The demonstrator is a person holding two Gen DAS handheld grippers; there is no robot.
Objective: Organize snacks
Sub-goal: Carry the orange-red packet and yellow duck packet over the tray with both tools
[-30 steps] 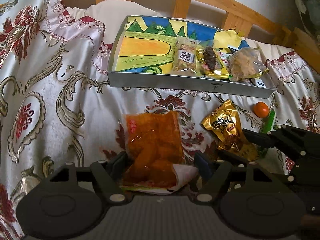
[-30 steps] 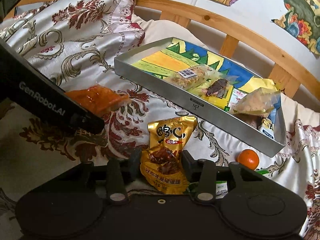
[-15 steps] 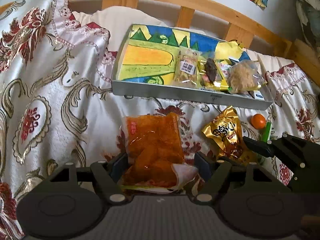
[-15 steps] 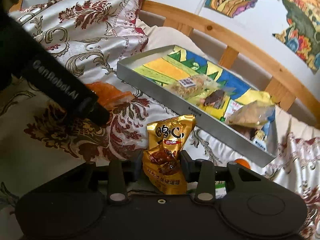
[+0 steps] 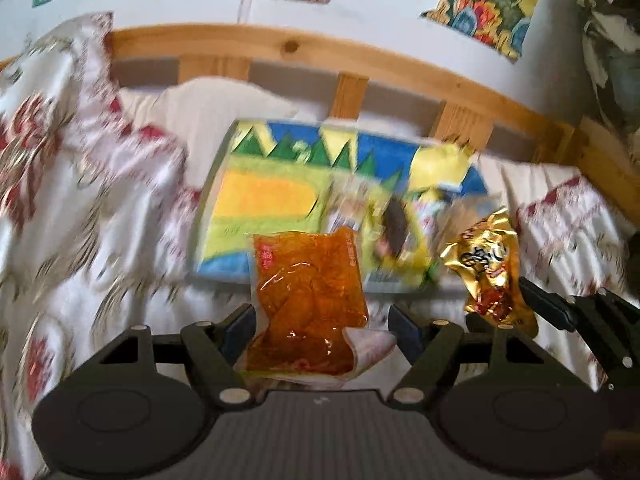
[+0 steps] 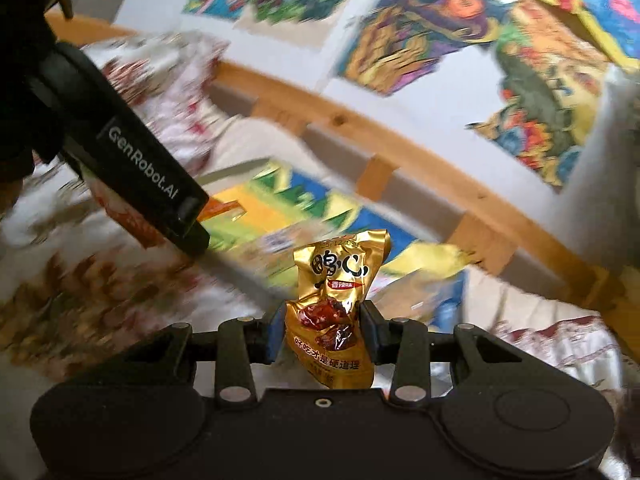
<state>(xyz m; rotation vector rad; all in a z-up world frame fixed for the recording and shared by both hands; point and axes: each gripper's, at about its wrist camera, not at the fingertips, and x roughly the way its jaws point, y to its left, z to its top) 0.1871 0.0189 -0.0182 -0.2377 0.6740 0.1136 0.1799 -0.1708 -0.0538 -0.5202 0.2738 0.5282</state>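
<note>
A: How many packets are up off the bed?
B: Two. One orange packet (image 5: 310, 304) in the left hand-held gripper (image 5: 320, 326), one gold packet (image 6: 338, 308) in the right hand-held gripper (image 6: 322, 334).

A: Are both clamped?
B: The right one is clenched on the gold packet, a pad pressing each side. The left one grips the orange packet at its lower edges, jaws standing wide because the packet is broad.

A: Which way do they point?
B: Both stand with the long axis running away from the jaws, top ends toward the tray (image 5: 218, 184). The gold one's crimped top leans a little right in the right wrist view.

A: And their looks?
B: The orange one is clear film over glossy orange-red pieces, with a red label strip at its upper left and a white corner folded out at lower right. The gold one is shiny foil with black characters, a red band and a picture of dark red pieces.

A: What's in the tray?
B: Blurred; several packets at its right end, count unclear. It lies on the patterned bedspread (image 5: 80, 200) before the wooden headboard (image 5: 280, 46).
</note>
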